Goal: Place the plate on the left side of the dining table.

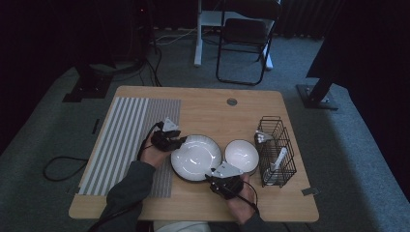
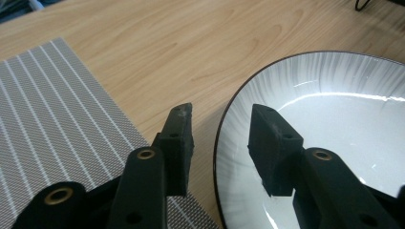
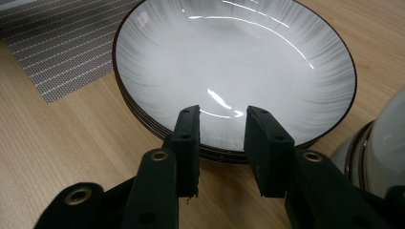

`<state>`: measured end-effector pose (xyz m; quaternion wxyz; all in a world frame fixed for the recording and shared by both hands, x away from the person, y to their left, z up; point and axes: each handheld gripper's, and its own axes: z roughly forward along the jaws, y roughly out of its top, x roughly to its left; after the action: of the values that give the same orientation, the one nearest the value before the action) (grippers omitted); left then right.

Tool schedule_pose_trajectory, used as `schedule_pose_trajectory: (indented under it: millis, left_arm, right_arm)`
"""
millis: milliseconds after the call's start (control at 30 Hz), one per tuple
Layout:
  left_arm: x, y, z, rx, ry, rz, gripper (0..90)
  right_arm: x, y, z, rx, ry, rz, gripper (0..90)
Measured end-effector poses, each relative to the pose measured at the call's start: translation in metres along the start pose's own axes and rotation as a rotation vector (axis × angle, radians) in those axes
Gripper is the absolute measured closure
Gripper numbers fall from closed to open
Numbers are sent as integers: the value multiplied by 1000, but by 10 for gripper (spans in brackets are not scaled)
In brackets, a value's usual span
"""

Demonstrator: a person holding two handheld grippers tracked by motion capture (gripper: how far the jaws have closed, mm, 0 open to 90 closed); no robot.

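Observation:
A white plate (image 1: 196, 157) with a dark rim tops a small stack in the middle of the wooden table (image 1: 208, 108). My left gripper (image 1: 178, 141) is at the stack's left edge. In the left gripper view the jaws (image 2: 222, 114) straddle the rim of the plate (image 2: 334, 105), one over the wood and one over the plate, with a gap between them. My right gripper (image 1: 213, 177) is at the stack's near edge. Its jaws (image 3: 223, 113) stand apart just over the near rim of the plate (image 3: 229, 57).
A white bowl (image 1: 241, 155) sits right of the stack, close to my right gripper, with its rim (image 3: 387, 138) beside the jaw. A black wire rack (image 1: 275, 152) holding utensils stands at the right. A striped grey placemat (image 1: 125, 140) lies to the left.

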<state>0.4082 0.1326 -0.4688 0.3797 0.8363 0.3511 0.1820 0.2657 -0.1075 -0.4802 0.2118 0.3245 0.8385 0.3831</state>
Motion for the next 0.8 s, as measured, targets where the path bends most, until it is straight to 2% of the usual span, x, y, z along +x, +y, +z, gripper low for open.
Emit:
schedule_pose_trajectory:
  millis: [333, 567, 800]
  left_arm:
    - [0, 0, 14, 40, -16, -10, 683]
    - [0, 4, 16, 50, -15, -2, 730]
    - [3, 5, 12, 39, -10, -17, 794]
  right_arm:
    - [-1, -1, 1, 12, 7, 3, 661]
    - [-3, -1, 3, 6, 30, 18, 665]
    - [-3, 0, 4, 7, 34, 23, 677]
